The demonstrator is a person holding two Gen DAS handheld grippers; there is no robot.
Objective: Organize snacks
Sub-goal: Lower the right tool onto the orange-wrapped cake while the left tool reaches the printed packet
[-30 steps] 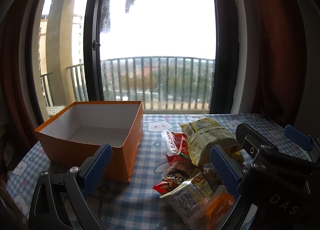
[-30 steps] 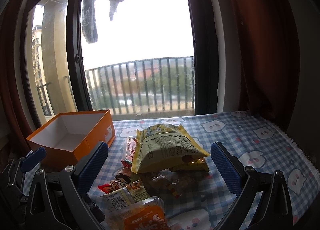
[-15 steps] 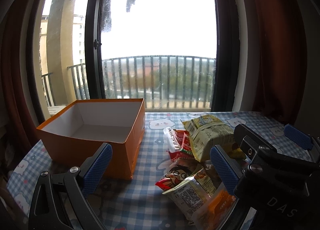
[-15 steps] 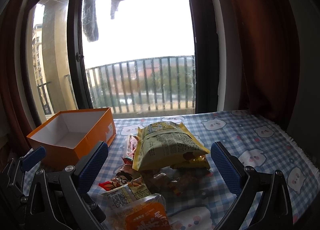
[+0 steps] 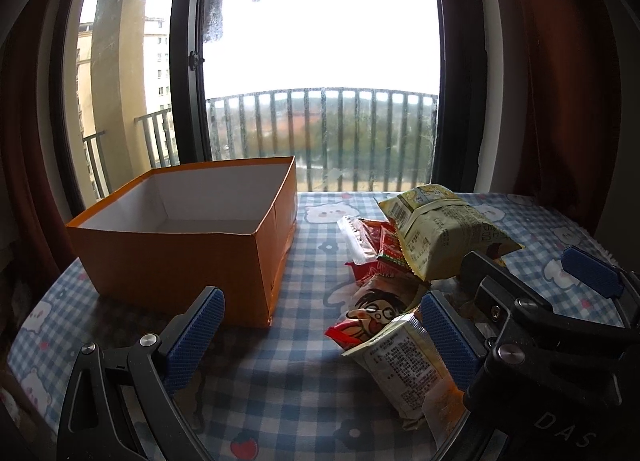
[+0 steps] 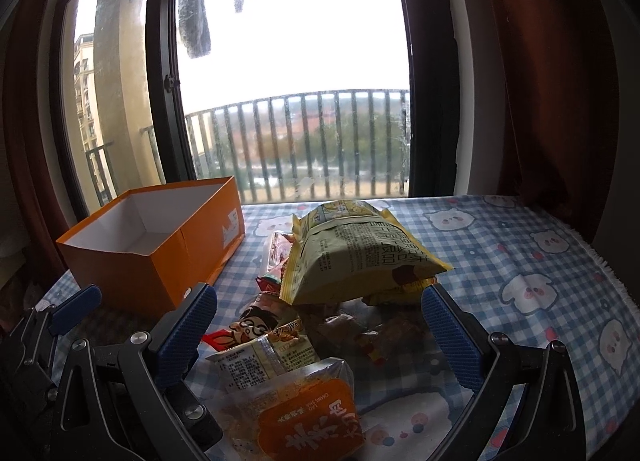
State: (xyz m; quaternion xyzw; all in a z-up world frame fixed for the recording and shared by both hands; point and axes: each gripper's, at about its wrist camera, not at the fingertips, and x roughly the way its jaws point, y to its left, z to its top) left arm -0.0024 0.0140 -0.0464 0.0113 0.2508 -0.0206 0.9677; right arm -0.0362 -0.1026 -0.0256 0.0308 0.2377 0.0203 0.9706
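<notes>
An open, empty orange box (image 5: 180,249) (image 6: 160,245) stands at the left of the table. Right of it lies a pile of snack packets: a large yellow bag (image 5: 444,233) (image 6: 360,257) on top, a red packet (image 5: 376,245), a cartoon-face packet (image 5: 376,309) (image 6: 256,325), a pale printed packet (image 5: 400,361) (image 6: 256,365) and an orange-labelled packet (image 6: 308,417) nearest. My left gripper (image 5: 320,337) is open and empty, low in front of the box and pile. My right gripper (image 6: 316,333) is open and empty, its jaws astride the near packets; it also shows in the left wrist view (image 5: 540,325).
The table has a blue checked cloth with bear prints (image 6: 528,261). A window with a balcony railing (image 5: 320,133) is just behind the table. Dark red curtains (image 6: 552,73) hang at both sides. The left gripper's finger (image 6: 76,309) shows at the right wrist view's left edge.
Both grippers have dropped lower and moved slightly forward toward the table; the box and packets appear larger and nearer. Nothing was taken hold of.
</notes>
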